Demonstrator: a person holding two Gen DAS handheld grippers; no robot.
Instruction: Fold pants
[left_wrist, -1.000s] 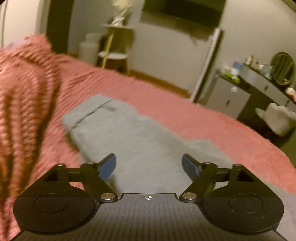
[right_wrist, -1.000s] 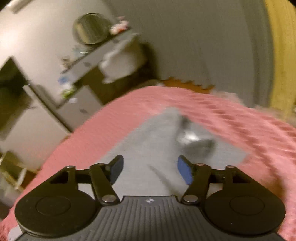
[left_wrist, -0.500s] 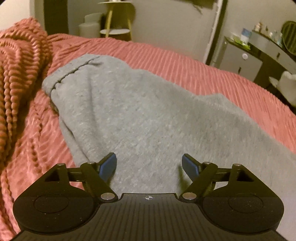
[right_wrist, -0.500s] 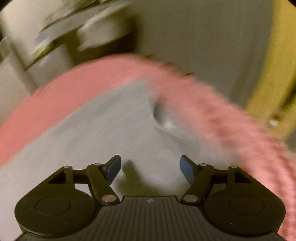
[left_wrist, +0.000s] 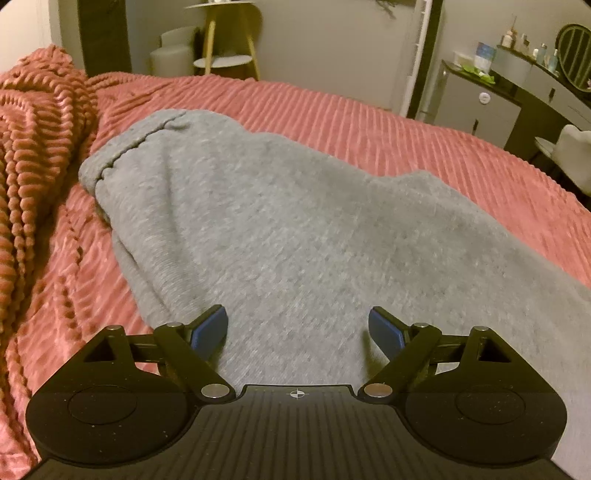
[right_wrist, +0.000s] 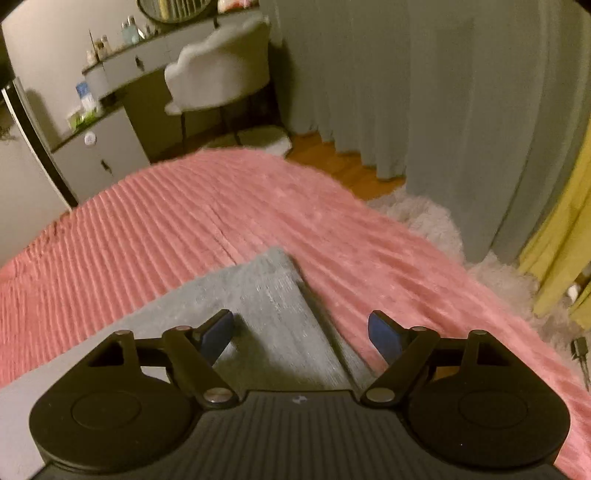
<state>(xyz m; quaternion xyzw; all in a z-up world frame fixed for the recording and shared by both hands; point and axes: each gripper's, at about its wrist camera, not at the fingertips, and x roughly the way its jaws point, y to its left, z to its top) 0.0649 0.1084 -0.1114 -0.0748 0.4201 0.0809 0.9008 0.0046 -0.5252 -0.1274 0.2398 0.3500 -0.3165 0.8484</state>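
The left gripper (left_wrist: 298, 328) hangs with its 2 blue pads spread apart over the grey sweatpants (left_wrist: 280, 229). The right gripper (right_wrist: 301, 330) is equally spread above a corner of the sweatpants (right_wrist: 266, 295), which lie flat on the pink ribbed bedspread (right_wrist: 155, 229).

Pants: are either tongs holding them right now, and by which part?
Nothing is held. The left tongs and right tongs are both open over the grey pants, with no cloth pinched between their fingers.
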